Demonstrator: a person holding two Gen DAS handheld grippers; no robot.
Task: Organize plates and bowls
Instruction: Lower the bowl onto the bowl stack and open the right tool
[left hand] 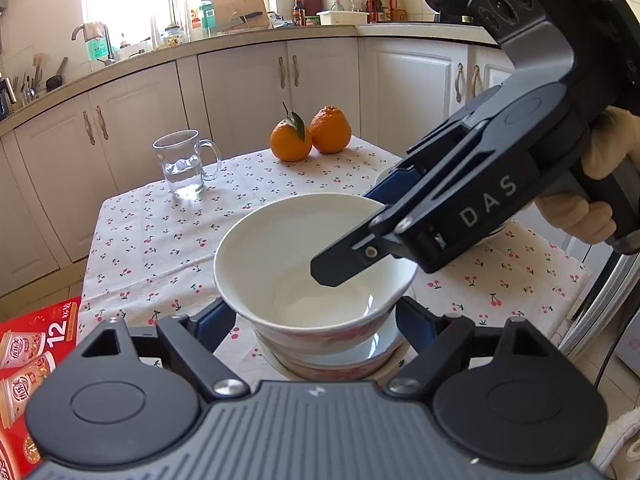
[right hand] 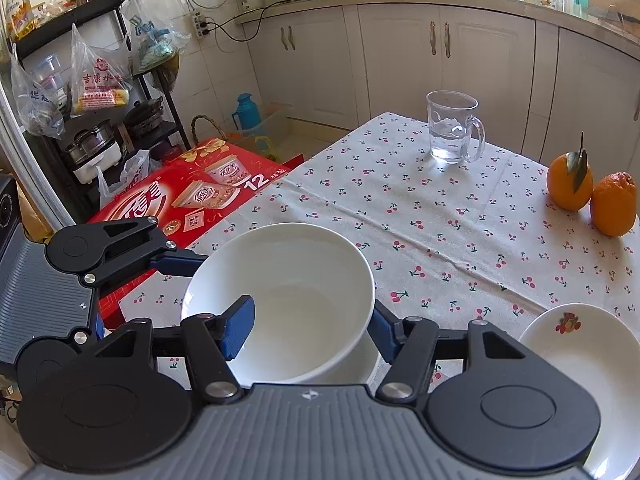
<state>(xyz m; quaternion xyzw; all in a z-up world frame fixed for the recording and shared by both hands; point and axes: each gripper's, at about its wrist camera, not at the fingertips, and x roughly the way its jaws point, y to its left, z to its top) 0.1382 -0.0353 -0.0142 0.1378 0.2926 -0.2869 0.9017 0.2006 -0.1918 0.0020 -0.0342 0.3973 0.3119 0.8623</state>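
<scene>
On the cherry-print cloth of the worktop (left hand: pixel 160 240), seen from the left wrist camera, a deep white ceramic bowl (left hand: pixel 304 264) sits tilted inside a second bowl with a pink-patterned outside (left hand: pixel 332 364). The left gripper (left hand: pixel 310 322) reaches toward this stack with its jaws spread, one blue pad on each side of the lower bowl, neither clearly pressing it. The right gripper (left hand: pixel 356 236), held in a gloved hand (left hand: pixel 592 184), comes in from the right and pinches the far rim of the white bowl, one finger inside the bowl and one outside. Farther back stand a clear glass mug of water (left hand: pixel 184 166) and two oranges (left hand: pixel 308 136).

From the right wrist camera, the white bowl (right hand: pixel 280 300) fills the centre, its near wall pinched between the right gripper's (right hand: pixel 308 330) blue pads. The left gripper (right hand: pixel 152 264) enters from the left at the bowl's far side. A shallow white plate with a fruit motif (right hand: pixel 584 356) lies just right. A red printed carton (right hand: pixel 192 196) sits beyond the worktop's edge.
</scene>
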